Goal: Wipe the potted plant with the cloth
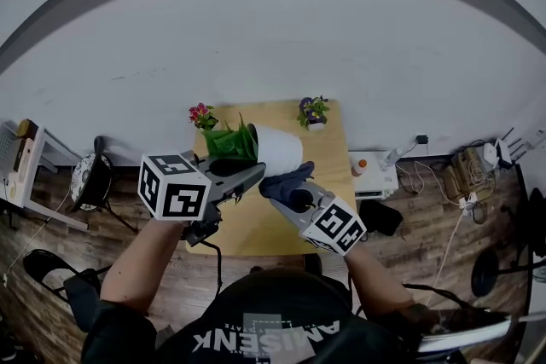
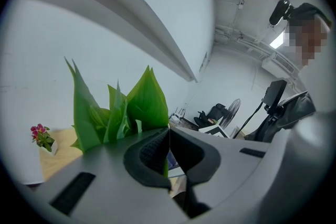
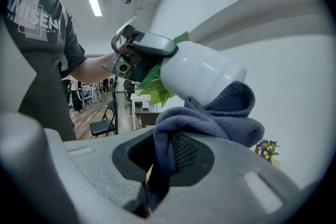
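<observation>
The potted plant is held in the air on its side, above the wooden table (image 1: 256, 228). Its white pot (image 1: 280, 147) points right and its green leaves (image 1: 229, 141) point left. My left gripper (image 1: 252, 171) is shut on the plant at the leaves, and a green leaf strip (image 2: 166, 165) shows between its pads. The rest of the leaves (image 2: 126, 107) stand just beyond them. My right gripper (image 1: 290, 193) is shut on a dark blue-grey cloth (image 1: 286, 180). In the right gripper view the bunched cloth (image 3: 215, 118) presses against the underside of the pot (image 3: 202, 73).
Two small flowerpots stand at the table's far edge by the wall, pink flowers (image 1: 202, 115) at the left and purple ones (image 1: 313, 111) at the right. A low white shelf (image 1: 375, 175) sits right of the table, a fan (image 1: 90, 179) to its left.
</observation>
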